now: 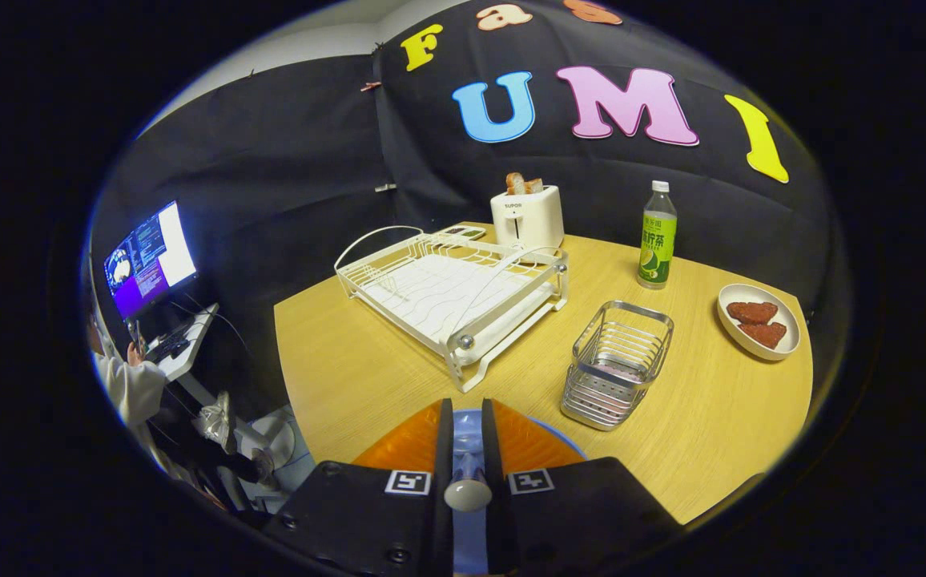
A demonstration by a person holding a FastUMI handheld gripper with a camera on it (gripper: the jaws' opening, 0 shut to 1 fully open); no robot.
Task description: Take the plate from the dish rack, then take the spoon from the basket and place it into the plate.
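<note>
On the wooden counter (pixel 367 353), listed from the fingers outward: gripper (pixel 467 437), its fingers nearly together and pinching a pale spoon handle (pixel 468 490), the rounded end showing between them. Directly beneath the fingers, an orange plate (pixel 407 445) with a blue centre, lying flat at the near counter edge. Just ahead to the right, a wire basket (pixel 617 362), apparently empty. Ahead and left of it, a white dish rack (pixel 451 290), with no plate standing in it. Beyond the rack, a white toaster (pixel 527 218) with bread slices raised. Right of that, a green tea bottle (pixel 658 236); further right, a small white dish (pixel 758 322) holding two brown patties. Off the counter, a monitor (pixel 150 260) and a person's sleeve (pixel 130 389). Risk, by judgement: the spoon's bowl is hidden below the fingers, so its place over the plate cannot be confirmed; letting go from height or off-centre could tip it over the rim onto the counter.
</note>
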